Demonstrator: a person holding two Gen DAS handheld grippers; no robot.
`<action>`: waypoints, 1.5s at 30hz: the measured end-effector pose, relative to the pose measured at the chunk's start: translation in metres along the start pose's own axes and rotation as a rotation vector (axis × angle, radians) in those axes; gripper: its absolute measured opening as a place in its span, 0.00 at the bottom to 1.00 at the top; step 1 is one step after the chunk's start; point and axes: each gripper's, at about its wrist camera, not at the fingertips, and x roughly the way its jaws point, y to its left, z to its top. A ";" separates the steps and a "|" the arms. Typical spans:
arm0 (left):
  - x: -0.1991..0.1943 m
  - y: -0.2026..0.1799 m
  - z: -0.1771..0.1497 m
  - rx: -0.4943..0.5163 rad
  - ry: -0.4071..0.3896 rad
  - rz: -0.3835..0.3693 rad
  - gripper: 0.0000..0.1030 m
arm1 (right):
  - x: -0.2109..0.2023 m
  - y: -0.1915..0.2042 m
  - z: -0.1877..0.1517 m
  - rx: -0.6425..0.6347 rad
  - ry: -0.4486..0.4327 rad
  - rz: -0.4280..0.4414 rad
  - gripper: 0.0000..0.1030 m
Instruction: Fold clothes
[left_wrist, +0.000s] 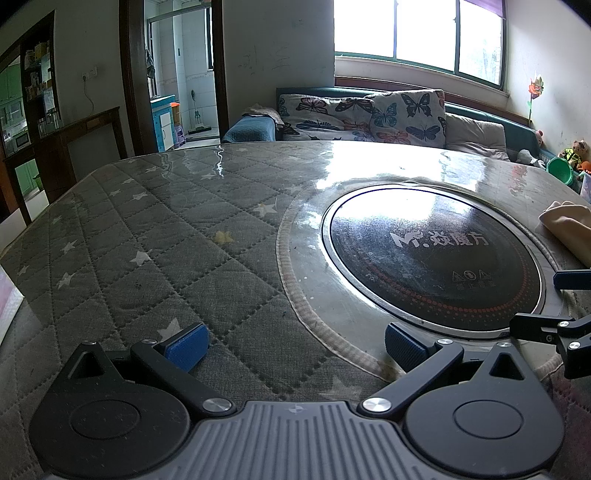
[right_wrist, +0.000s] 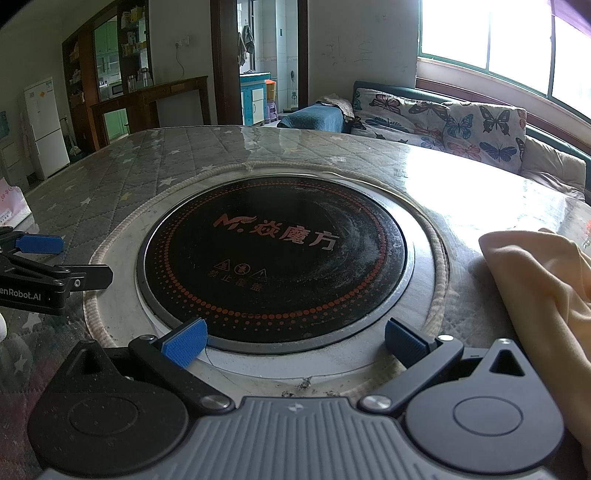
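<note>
Peach cloth (right_wrist: 546, 295): lay bunched at table's (right_wrist: 147, 173) right edge, beside round black hob (right_wrist: 273, 258).
Left gripper (left_wrist: 295, 345): gaped wide, held nothing.
Right gripper (right_wrist: 295, 343): gaped wide, empty, near cloth.

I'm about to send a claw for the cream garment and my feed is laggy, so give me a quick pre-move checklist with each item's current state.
1. Left claw open and empty: ok, its jaws stand wide with only quilted table cover between them.
2. Right claw open and empty: ok, its jaws stand wide over the round cooktop.
3. Cream garment located: ok, it lies on the table to the right of the cooktop, nearest the right claw.
4. Garment free of any grip: ok, neither claw touches it.
5. Garment's full outline visible: not ok, both views cut it off at the right edge.
6. Whether it lies flat or bunched: cannot tell.
</note>
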 end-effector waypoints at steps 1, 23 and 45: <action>0.000 0.000 0.000 0.000 0.000 0.000 1.00 | 0.000 0.000 0.000 0.000 0.000 0.000 1.00; 0.001 -0.001 0.000 0.005 0.000 0.004 1.00 | -0.001 0.001 0.003 -0.001 0.001 -0.001 1.00; 0.001 -0.001 0.000 0.006 0.001 0.005 1.00 | -0.005 0.006 0.008 -0.030 0.003 0.024 1.00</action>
